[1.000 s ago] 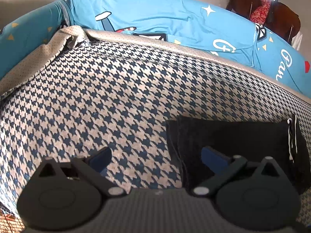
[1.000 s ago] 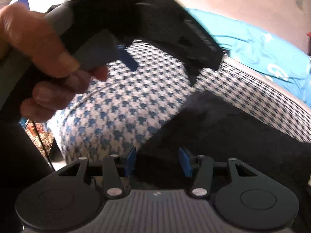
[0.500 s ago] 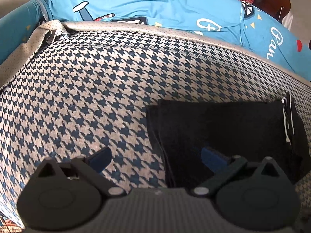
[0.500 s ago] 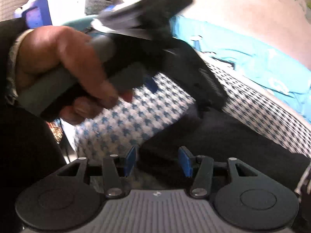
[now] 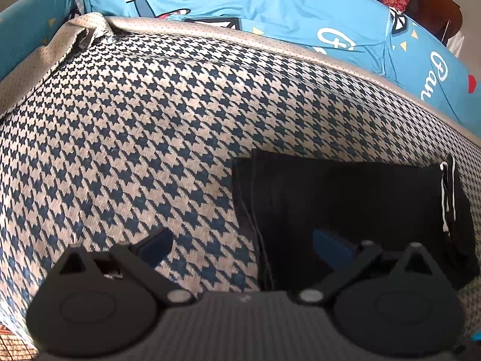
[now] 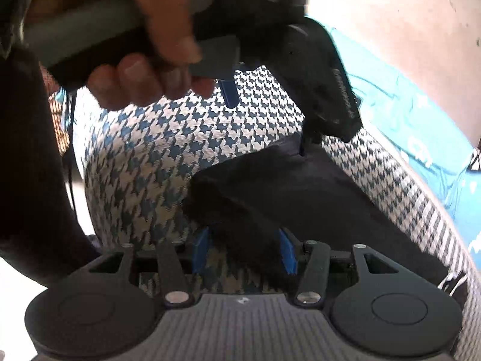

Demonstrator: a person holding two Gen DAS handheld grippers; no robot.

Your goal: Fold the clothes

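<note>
The black garment (image 5: 345, 198) lies on the houndstooth bed cover (image 5: 150, 120) as a flat, stacked rectangle with layered edges on its left side and a white drawstring (image 5: 445, 192) at its right end; it already looks folded at least once. In the right wrist view its near corner bulges up between the blue pads of the right gripper (image 6: 245, 248), which stand narrowly apart with cloth between them, though whether they pinch it cannot be told. The left gripper (image 5: 240, 240) hovers with its fingers spread wide, one pad over bare cover and the other over the garment's left part, gripping nothing. The person's hand (image 6: 150, 60) holds that tool's handle above the cloth, tilted downward. The scene fits either a further fold being set up or a finished bundle being squared off.
</note>
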